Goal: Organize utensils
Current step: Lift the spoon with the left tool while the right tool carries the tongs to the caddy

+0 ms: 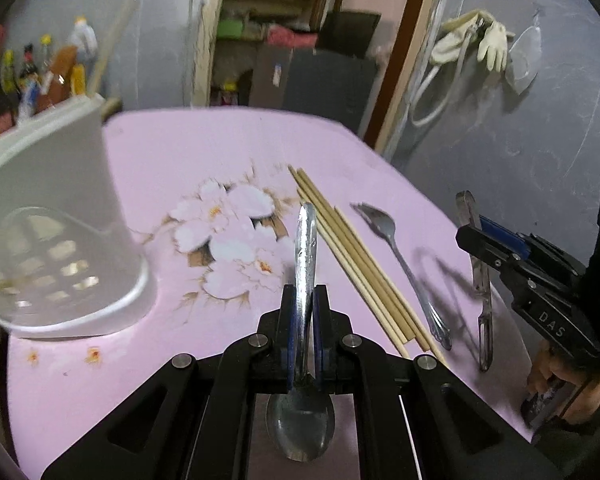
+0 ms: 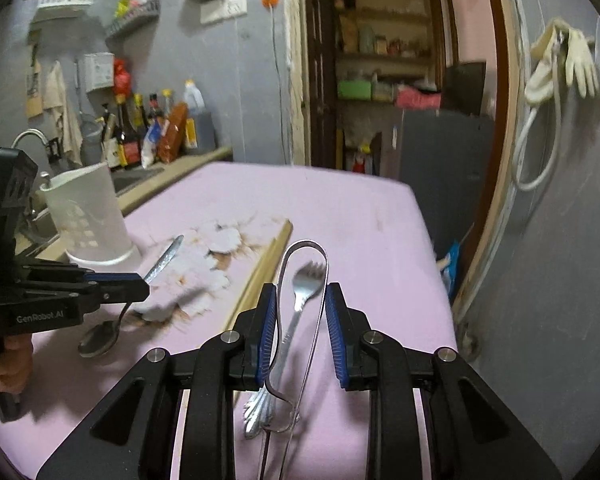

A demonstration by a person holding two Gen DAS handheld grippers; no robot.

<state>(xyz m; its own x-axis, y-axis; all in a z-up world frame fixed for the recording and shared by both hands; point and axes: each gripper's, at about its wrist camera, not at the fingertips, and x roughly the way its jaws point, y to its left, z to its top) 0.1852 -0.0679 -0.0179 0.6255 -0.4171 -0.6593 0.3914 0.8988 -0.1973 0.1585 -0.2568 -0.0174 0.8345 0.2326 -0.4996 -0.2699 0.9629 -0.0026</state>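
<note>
- Left tongs (image 1: 305, 294) clamped tight on the spoon (image 1: 306, 240) handle, above the bench (image 1: 180, 148).
- Right tongs (image 2: 300, 290), partly closed, grip a steel U-shaped utensil (image 2: 306, 243) over the fork (image 2: 310, 276).
- White holder (image 1: 60, 168) far left; open bench between.

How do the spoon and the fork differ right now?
The spoon is clamped by its handle in the shut left gripper. The fork lies loose on the pink table, beside the chopsticks. The spoon's handle arches, with its bowl towards the left wrist camera. The fork's handle runs nearly straight, with its tines pointing away. Both are shiny metal.
</note>
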